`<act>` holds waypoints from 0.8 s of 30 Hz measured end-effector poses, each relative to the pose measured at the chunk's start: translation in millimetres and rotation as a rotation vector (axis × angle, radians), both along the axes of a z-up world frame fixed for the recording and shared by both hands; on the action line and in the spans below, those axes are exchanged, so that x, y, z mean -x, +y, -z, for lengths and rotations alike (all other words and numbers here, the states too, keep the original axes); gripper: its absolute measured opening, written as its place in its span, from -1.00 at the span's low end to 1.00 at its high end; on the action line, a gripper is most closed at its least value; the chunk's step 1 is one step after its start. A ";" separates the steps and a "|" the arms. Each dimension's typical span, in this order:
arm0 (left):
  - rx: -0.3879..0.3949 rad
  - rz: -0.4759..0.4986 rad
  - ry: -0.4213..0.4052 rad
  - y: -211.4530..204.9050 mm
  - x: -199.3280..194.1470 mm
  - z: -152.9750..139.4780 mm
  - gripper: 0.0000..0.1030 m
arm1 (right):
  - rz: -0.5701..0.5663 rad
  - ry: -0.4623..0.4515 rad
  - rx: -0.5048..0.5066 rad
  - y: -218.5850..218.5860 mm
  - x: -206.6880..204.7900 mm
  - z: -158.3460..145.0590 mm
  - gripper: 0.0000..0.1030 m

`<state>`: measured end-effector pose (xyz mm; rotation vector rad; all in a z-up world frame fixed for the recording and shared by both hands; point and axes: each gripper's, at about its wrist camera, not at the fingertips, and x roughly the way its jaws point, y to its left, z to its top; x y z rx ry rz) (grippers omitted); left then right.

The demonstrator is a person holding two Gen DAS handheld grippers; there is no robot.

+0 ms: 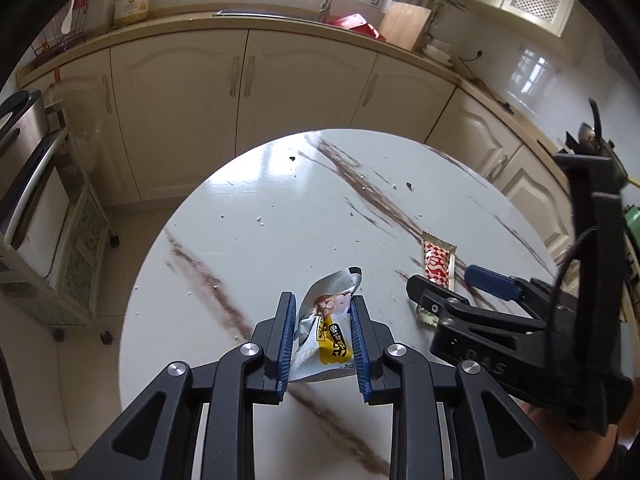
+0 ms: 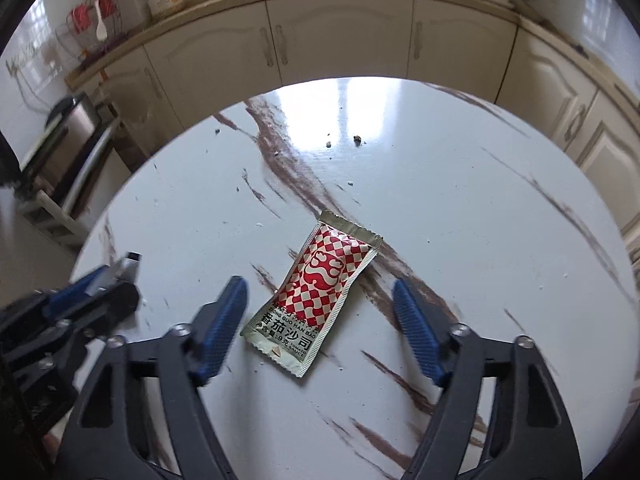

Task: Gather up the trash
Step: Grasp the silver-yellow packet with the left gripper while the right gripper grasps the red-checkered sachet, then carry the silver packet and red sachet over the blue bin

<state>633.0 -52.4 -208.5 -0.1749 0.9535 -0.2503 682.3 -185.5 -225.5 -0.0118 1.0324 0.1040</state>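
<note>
A crumpled silver and yellow snack wrapper [image 1: 326,332] sits between the blue pads of my left gripper [image 1: 323,299], which press on both its sides just above the round white marble table [image 1: 272,208]. To the right, a red and white checkered sauce sachet [image 2: 320,280] lies flat on the table [image 2: 460,200]. My right gripper [image 2: 319,283] is open and straddles it, with a gap between each pad and the sachet. The left wrist view shows the sachet [image 1: 436,258] under the right gripper [image 1: 444,280]. The right wrist view shows the left gripper [image 2: 100,290] at the left, with silver wrapper [image 2: 130,265] sticking out.
Small crumbs [image 2: 357,139] are scattered over the far half of the table. Cream cabinets [image 1: 240,112] with a sink counter run behind the table. A metal appliance on a low rack [image 1: 36,184] stands at the left, beyond the table's edge.
</note>
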 end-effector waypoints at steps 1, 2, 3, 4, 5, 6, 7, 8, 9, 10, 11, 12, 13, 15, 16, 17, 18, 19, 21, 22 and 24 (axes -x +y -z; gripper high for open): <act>0.011 0.005 -0.001 1.2 2.0 -0.4 -0.57 | -0.007 -0.005 0.032 2.9 1.6 0.3 0.17; 0.016 0.006 0.000 4.3 3.5 -3.3 -0.57 | -0.025 -0.015 0.054 5.7 4.4 0.4 0.10; 0.019 0.011 -0.004 4.7 6.4 -4.6 -0.57 | -0.044 -0.024 0.054 6.8 6.3 -0.2 -0.05; 0.019 0.020 -0.010 3.2 8.8 -5.6 -0.57 | -0.057 -0.028 0.056 6.8 8.5 -1.4 -0.26; 0.020 0.027 -0.010 3.6 11.8 -8.2 -0.56 | -0.067 -0.027 0.057 6.5 10.3 -3.0 -0.39; 0.022 0.033 -0.012 5.4 14.9 -12.1 -0.56 | -0.081 -0.028 0.057 6.5 11.8 -3.8 -0.42; 0.022 0.040 -0.015 3.8 17.2 -12.7 -0.56 | -0.096 -0.031 0.061 6.3 13.2 -3.9 -0.46; 0.020 0.048 -0.013 2.8 20.2 -13.6 -0.56 | -0.111 -0.034 0.061 5.2 15.6 -4.4 -0.50; 0.023 0.055 -0.013 3.4 24.3 -15.4 -0.56 | -0.113 -0.036 0.054 3.5 16.7 -5.3 -0.64; 0.031 0.064 -0.012 3.0 26.5 -16.6 -0.56 | -0.118 -0.039 0.045 0.2 19.5 -6.2 -0.65; 0.038 0.072 -0.009 5.6 30.9 -18.1 -0.56 | -0.124 -0.039 0.037 -1.6 20.4 -5.9 -0.67; 0.041 0.074 -0.010 8.8 34.1 -19.8 -0.56 | -0.130 -0.040 0.030 -2.7 21.0 -5.7 -0.71; 0.042 0.076 -0.010 9.4 36.3 -21.3 -0.56 | -0.133 -0.041 0.023 -4.9 23.2 -6.5 -0.74; 0.047 0.079 -0.007 9.9 41.2 -23.2 -0.56 | -0.134 -0.037 -0.006 -10.2 26.9 -8.1 -0.77; 0.048 0.082 -0.005 9.8 43.4 -23.9 -0.56 | -0.134 -0.031 -0.021 -13.1 28.8 -8.3 -0.79; 0.047 0.084 -0.004 10.5 45.1 -26.3 -0.56 | -0.130 -0.033 -0.036 -16.9 32.3 -9.1 -0.80; 0.046 0.086 -0.008 10.7 48.0 -28.4 -0.56 | -0.129 -0.029 -0.046 -20.5 35.8 -9.3 -0.80; 0.049 0.087 -0.009 12.5 51.1 -31.6 -0.56 | -0.128 -0.025 -0.055 -22.5 36.9 -9.3 -0.81; 0.060 0.092 -0.016 14.7 59.6 -38.0 -0.56 | -0.119 -0.031 -0.083 -27.9 45.4 -13.1 -0.82; 0.066 0.092 -0.019 15.8 63.9 -40.7 -0.56 | -0.117 -0.040 -0.103 -32.3 52.9 -16.7 -0.83; 0.076 0.097 -0.026 17.1 73.6 -45.2 -0.56 | -0.114 -0.052 -0.115 -37.0 61.2 -22.1 -0.83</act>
